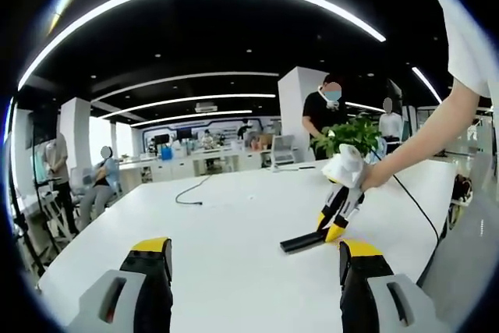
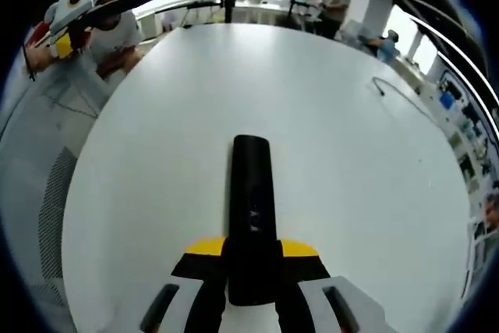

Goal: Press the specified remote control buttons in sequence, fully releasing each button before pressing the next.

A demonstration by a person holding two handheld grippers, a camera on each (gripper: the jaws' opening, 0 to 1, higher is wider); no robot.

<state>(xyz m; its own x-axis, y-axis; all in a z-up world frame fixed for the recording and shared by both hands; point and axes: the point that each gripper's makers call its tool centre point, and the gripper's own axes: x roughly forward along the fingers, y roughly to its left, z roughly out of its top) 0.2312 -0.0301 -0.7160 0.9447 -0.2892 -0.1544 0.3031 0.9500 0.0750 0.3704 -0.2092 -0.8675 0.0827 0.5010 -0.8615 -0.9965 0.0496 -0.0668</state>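
Gripping the remote (image 2: 251, 216) with my right gripper (image 2: 251, 259): jaws clenched on its near end, one yellow-tipped jaw each side. Its far end looks to rest flat on the white worktop (image 2: 351, 154), buttons facing up. From the left gripper view, the right gripper (image 1: 334, 220) comes down at an angle from my hand (image 1: 348, 168), pinning the remote (image 1: 302, 241) low against the worktop (image 1: 234, 224). My guess: that hold steadies it so a press won't skid it away. Left gripper (image 1: 253, 267) hovers near the worktop's edge, well apart from the remote, jaws released and holding nothing. That leaves it free to do the pressing. Which buttons are the targets I can't tell; they're too small to read. A cable (image 1: 189, 193) lies farther back, out of the way.
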